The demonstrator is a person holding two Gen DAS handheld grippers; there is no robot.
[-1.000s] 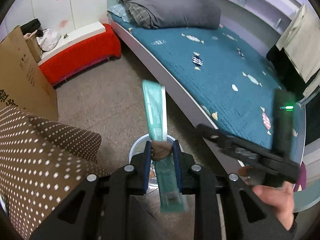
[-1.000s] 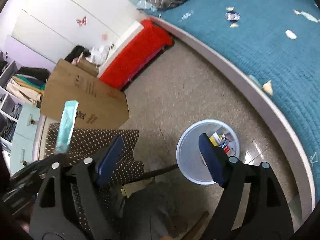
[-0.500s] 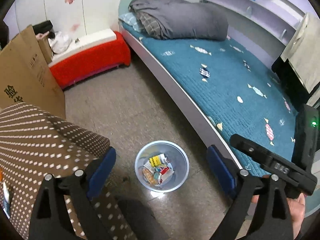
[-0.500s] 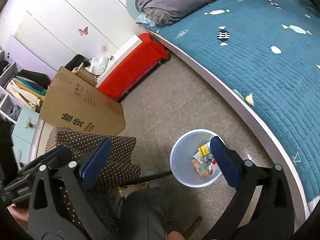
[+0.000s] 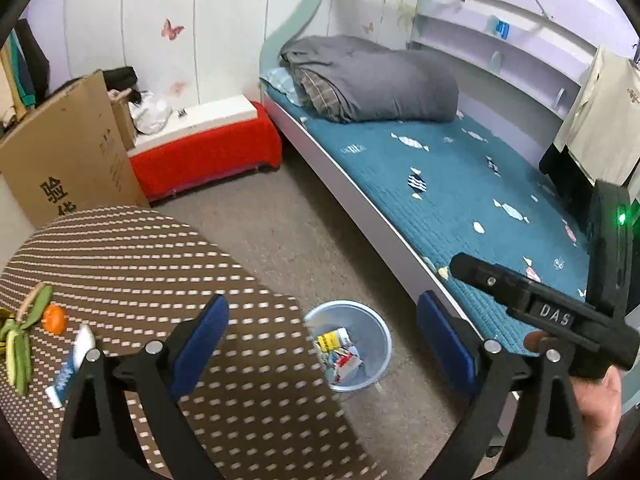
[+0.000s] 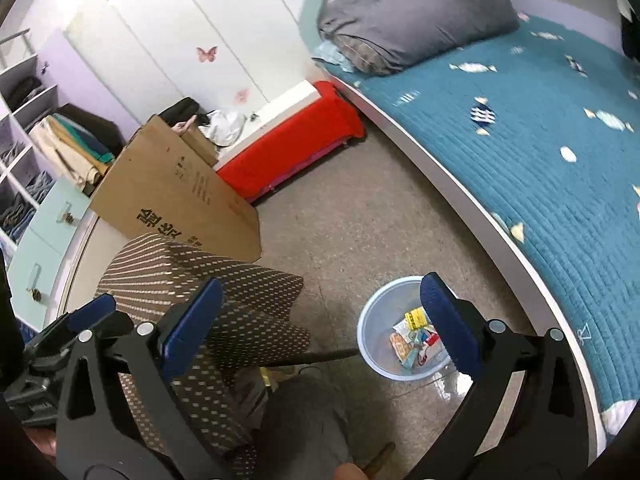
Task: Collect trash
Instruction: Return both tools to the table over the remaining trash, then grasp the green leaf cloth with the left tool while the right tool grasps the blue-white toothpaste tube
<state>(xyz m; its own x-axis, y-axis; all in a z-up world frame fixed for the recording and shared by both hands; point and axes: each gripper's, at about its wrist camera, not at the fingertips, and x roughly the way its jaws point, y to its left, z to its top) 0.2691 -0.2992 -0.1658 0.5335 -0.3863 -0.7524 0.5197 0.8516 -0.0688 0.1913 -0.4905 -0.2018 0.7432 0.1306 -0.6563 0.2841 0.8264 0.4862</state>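
Note:
A pale blue trash bin (image 5: 358,340) stands on the floor beside the bed and holds several wrappers; it also shows in the right wrist view (image 6: 384,320). My left gripper (image 5: 322,340) is open and empty, above the edge of the dotted brown table (image 5: 132,264). On the table's left lie a blue-white tube (image 5: 72,364), an orange fruit (image 5: 54,319) and green peels (image 5: 18,344). My right gripper (image 6: 320,320) is open and empty, over the floor by the bin. Its body shows in the left wrist view (image 5: 552,312).
A bed with a teal cover (image 5: 460,200) and a grey duvet (image 5: 372,80) runs along the right. A red-covered bench (image 5: 208,160) and a cardboard box (image 5: 68,156) stand at the back. A shelf with clothes (image 6: 36,140) is far left.
One second ago my left gripper was shut on a teal package over the bin. It opened, the package is gone from the jaws, and both grippers have risen and pulled back over the table.

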